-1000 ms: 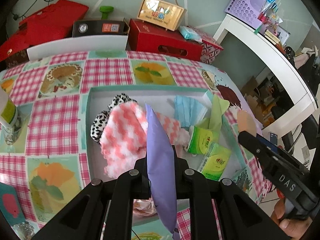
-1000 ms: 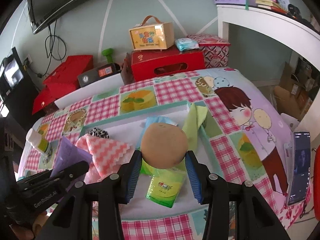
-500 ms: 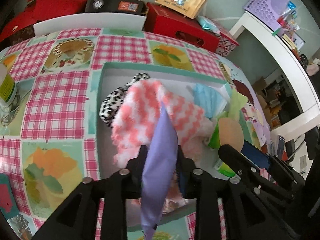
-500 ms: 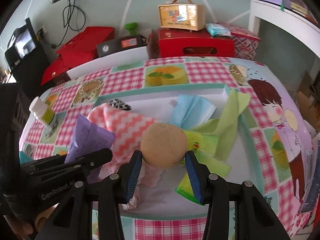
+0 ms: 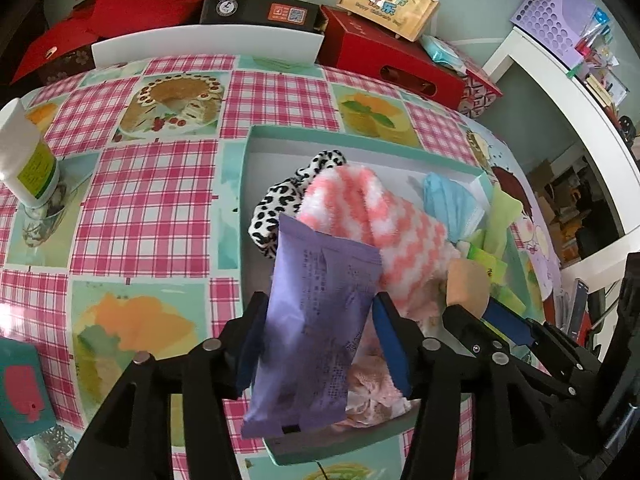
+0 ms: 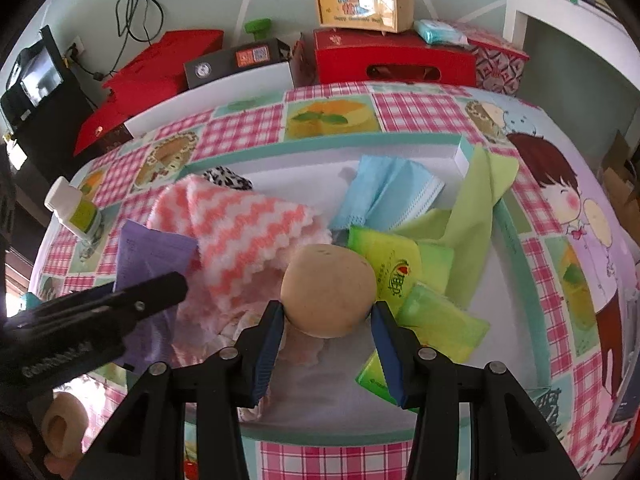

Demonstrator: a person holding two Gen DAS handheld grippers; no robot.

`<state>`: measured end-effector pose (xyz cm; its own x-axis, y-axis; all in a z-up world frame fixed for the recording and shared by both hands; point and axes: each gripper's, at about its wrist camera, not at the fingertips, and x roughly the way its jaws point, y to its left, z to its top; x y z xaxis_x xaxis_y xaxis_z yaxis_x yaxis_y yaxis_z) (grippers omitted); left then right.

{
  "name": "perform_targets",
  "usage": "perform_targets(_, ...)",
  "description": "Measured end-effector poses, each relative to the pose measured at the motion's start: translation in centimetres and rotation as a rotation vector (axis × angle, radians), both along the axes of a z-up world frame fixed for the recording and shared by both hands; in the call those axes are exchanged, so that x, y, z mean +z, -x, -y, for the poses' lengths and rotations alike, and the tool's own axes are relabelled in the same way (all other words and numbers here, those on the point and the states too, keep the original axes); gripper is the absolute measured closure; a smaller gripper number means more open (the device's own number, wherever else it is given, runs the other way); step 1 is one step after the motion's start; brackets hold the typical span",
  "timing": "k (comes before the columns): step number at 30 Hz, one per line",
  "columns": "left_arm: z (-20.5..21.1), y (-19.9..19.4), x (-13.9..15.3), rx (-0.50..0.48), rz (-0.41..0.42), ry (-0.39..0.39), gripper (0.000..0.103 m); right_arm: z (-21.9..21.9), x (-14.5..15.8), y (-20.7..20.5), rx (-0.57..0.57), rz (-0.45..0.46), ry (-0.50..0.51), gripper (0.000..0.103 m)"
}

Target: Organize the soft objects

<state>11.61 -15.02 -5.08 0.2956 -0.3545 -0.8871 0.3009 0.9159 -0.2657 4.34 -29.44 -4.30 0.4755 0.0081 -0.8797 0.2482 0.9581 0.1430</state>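
Note:
A shallow teal-rimmed white tray (image 5: 244, 184) (image 6: 516, 240) holds a pink-and-white zigzag cloth (image 5: 376, 216) (image 6: 244, 232), a leopard-print scrunchie (image 5: 276, 208), a blue face mask (image 6: 384, 196), a green cloth (image 6: 480, 200) and green tissue packs (image 6: 400, 268). My left gripper (image 5: 316, 324) has its jaws spread wide, with a purple soft packet (image 5: 320, 320) (image 6: 148, 248) standing loose between them over the tray's near left edge. My right gripper (image 6: 328, 320) is shut on a tan round sponge (image 6: 328, 292) (image 5: 468, 288) above the tray's middle.
A white bottle (image 5: 28, 160) stands on the checked tablecloth at the left. Red boxes (image 6: 392, 60), a black box (image 6: 236, 60) and a gold case (image 6: 364, 0) line the far side. A white shelf (image 5: 568, 92) is at the right.
The left jaws have opened wide and the purple packet has turned from edge-on to flat-on. Both grippers have come lower and closer over the tray.

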Motion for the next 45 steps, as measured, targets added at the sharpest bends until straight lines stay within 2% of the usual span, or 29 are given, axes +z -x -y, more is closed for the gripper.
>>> perform_targets(10, 0.1, 0.0, -0.3, -0.003, -0.008, -0.014, 0.045, -0.2, -1.1, -0.3, 0.015, -0.036, 0.016, 0.054)
perform_targets(15, 0.1, 0.1, 0.3, -0.015, -0.004, 0.019, 0.030, 0.0, -1.1, -0.3, 0.007, -0.044, 0.019, 0.051)
perform_targets(18, 0.3, 0.4, 1.0, -0.023, 0.028, -0.001, 0.024, 0.0, -1.1, -0.3, 0.008, -0.047, 0.022, 0.050)
perform_targets(23, -0.3, 0.7, 2.3, -0.013, 0.069, 0.016, 0.024, 0.1, -0.5, -0.1, 0.005, -0.032, 0.029, 0.043)
perform_targets(32, -2.5, 0.0, 3.3, 0.081, 0.149, -0.039, 0.020, 0.1, 1.3, 0.3, -0.007, 0.034, 0.035, 0.041)
perform_targets(34, -3.0, -0.3, 3.0, 0.110, 0.164, -0.086, 0.016, 0.0, 1.4, 0.3, -0.007, 0.039, 0.033, 0.032)
perform_targets(35, -3.2, -0.4, 2.8, 0.124, 0.174, -0.114, 0.009, 0.0, 1.4, 0.3, -0.006, 0.037, 0.035, 0.029)
perform_targets(36, -3.4, -0.4, 2.7, 0.133, 0.184, -0.133, 0.007, 0.0, 1.2, 0.2, -0.004, 0.032, 0.038, 0.023)
perform_targets(39, -4.0, -0.8, 2.1, 0.163, 0.206, -0.194, 0.007, 0.0, 0.8, 0.0, -0.002, 0.019, 0.045, 0.013)
perform_targets(42, -4.6, -1.1, 1.5, 0.188, 0.190, -0.203, 0.005, 0.1, 0.7, -0.1, -0.006, 0.018, 0.052, 0.000)
perform_targets(45, -5.2, -1.4, 1.0, 0.214, 0.166, -0.202, 0.003, 0.1, 0.8, 0.0, -0.013, 0.032, 0.062, 0.000)
